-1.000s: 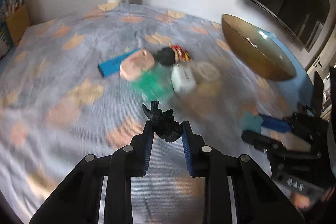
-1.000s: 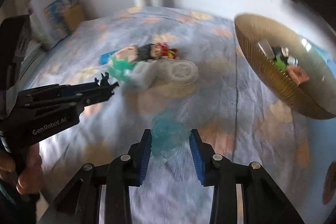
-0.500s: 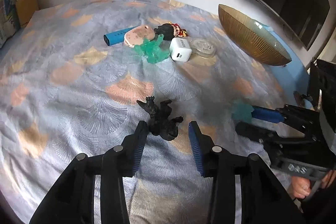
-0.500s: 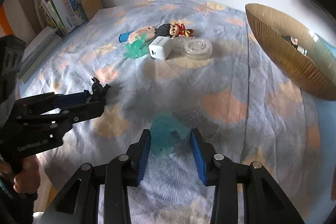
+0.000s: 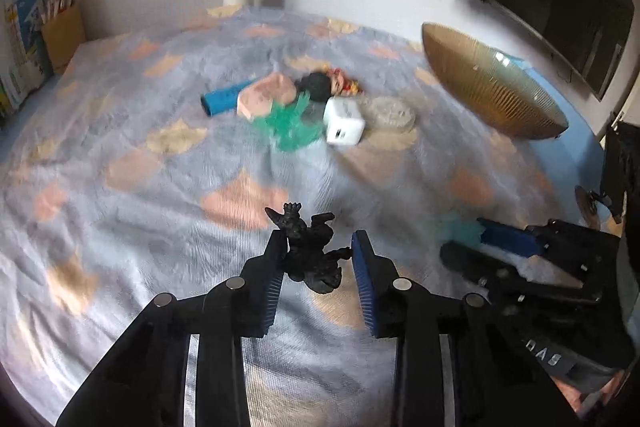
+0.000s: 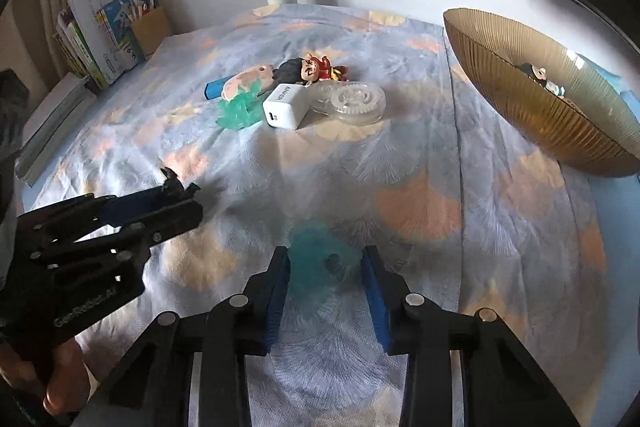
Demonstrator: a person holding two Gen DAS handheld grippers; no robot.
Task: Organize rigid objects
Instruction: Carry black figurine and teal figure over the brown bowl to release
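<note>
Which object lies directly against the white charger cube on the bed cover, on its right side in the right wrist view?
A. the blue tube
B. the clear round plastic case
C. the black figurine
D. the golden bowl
B. In the right wrist view the clear round plastic case touches the white charger cube, while the golden bowl stands well apart from both.

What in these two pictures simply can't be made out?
- Bowl contents: in the right wrist view its near wall hides all but one small figure; the left wrist view shows only the outside.
- Teal piece in the right tool: blurred, shape unclear.
- Black figurine in the left tool: too dark for detail, and whether both fingers touch it is unclear.
- Pink item: smeared by blur in the left wrist view.
</note>
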